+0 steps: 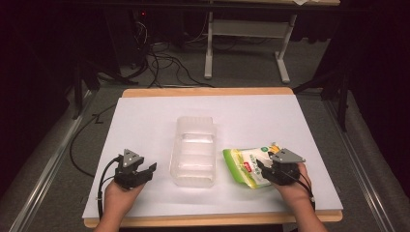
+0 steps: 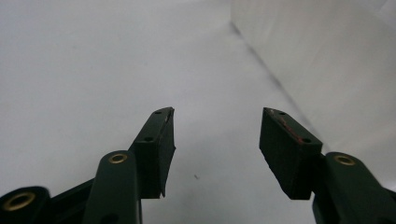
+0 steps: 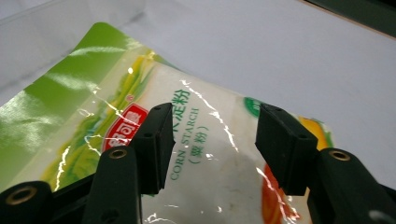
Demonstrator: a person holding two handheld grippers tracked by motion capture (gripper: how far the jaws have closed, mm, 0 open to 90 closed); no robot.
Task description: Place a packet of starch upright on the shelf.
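Note:
A green and white bag of corn starch (image 1: 245, 165) (image 3: 187, 140) lies flat on the white table top (image 1: 145, 121), just right of a clear plastic container (image 1: 193, 151). My right gripper (image 1: 264, 166) (image 3: 215, 135) is open and hovers over the bag's near right part, its jaws standing apart above the printed face. My left gripper (image 1: 147, 170) (image 2: 217, 140) is open too, resting low on the table left of the container, with nothing between its jaws. The container's pale wall (image 2: 327, 60) rises to the right in the left gripper view.
The table's wooden edge (image 1: 208, 220) runs along the front. Beyond the far edge, cables (image 1: 164, 63) lie on the floor and a white desk frame (image 1: 246, 43) stands. Bare table top spreads behind the container.

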